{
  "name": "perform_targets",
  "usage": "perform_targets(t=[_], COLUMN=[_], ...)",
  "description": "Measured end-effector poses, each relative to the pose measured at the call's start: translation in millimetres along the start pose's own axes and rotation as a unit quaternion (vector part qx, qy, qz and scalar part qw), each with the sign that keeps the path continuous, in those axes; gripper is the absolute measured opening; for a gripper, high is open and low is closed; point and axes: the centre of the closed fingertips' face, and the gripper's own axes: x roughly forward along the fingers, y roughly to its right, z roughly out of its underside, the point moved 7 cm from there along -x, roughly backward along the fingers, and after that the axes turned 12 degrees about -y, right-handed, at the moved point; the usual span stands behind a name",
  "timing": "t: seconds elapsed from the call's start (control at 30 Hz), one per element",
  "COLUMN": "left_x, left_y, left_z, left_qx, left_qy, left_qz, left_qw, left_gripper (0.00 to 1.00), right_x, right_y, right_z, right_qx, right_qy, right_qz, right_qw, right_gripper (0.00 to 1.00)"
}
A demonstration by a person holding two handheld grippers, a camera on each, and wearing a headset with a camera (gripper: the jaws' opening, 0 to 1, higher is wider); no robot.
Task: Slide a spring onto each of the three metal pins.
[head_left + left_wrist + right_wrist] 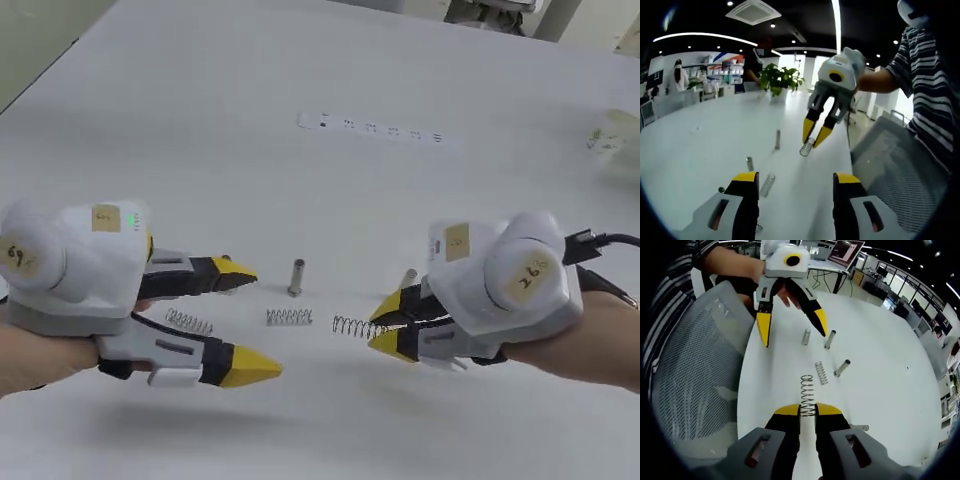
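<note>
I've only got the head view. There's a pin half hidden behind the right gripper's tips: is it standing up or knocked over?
Observer: Standing. The left gripper view shows that pin upright on the table, beside the right gripper and not touching it.
Operator: And does that gripper really have its spring?
Observer: Yes. In the right gripper view the jaws are closed on one end of the spring, and the rest sticks straight out ahead of them.

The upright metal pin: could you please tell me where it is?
In the head view the upright pin stands between the left claw and right claw, just beyond the middle spring.
</note>
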Motion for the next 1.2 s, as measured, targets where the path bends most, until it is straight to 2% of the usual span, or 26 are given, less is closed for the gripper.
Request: perform_targets(t=[0.13, 0.17, 0.2, 0.3, 0.47, 0.6, 0.7, 0.8, 0.97, 1.2], left_x=[7.6, 9.8, 10.8, 15.6, 23.1, 28.2, 33.1, 34.6, 35.2, 35.8], left_y=[1.4, 6.1, 8.3, 9.0, 8.0, 9.9, 12.6, 14.3, 13.4, 14.5], left_z=[-4.9, -7.3, -9.4, -12.7, -15.5, -18.6, -18.5, -20.0, -25.5, -26.2], left_qx=[0.008, 0.002, -0.003, 0.013, 0.020, 0.020, 0.022, 0.028, 0.028, 0.035], left_qy=[0.002, 0.010, 0.018, 0.014, 0.014, 0.021, 0.017, 0.014, 0.024, 0.025], left_qz=[0.025, 0.052, 0.066, 0.067, 0.065, 0.071, 0.082, 0.086, 0.090, 0.091], left_qw=[0.9997, 0.9986, 0.9976, 0.9975, 0.9976, 0.9970, 0.9963, 0.9958, 0.9953, 0.9949], left_gripper=[0.51, 0.51, 0.51, 0.49, 0.36, 0.32, 0.28, 0.25, 0.19, 0.10], right_x=[-1.4, -1.5, -1.6, -2.2, -3.8, -4.8, -5.4, -7.1, -9.2, -12.8], right_y=[-3.4, -4.0, -4.4, -7.2, -12.1, -13.1, -13.1, -13.1, -12.8, -12.3], right_z=[-2.6, -3.0, -3.4, -4.7, -9.1, -13.5, -15.5, -17.7, -20.1, -22.6], right_qx=[-0.005, -0.006, -0.007, -0.009, -0.012, -0.010, -0.009, -0.012, -0.017, -0.019], right_qy=[0.001, 0.001, 0.002, 0.002, 0.006, 0.013, 0.016, 0.019, 0.022, 0.028], right_qz=[-0.001, -0.001, 0.000, -0.001, -0.006, -0.008, -0.007, -0.006, -0.007, -0.005], right_qw=[1.0000, 1.0000, 1.0000, 1.0000, 0.9999, 0.9998, 0.9998, 0.9997, 0.9996, 0.9994], right_gripper=[0.08, 0.08, 0.08, 0.08, 0.08, 0.08, 0.08, 0.08, 0.08, 0.08])
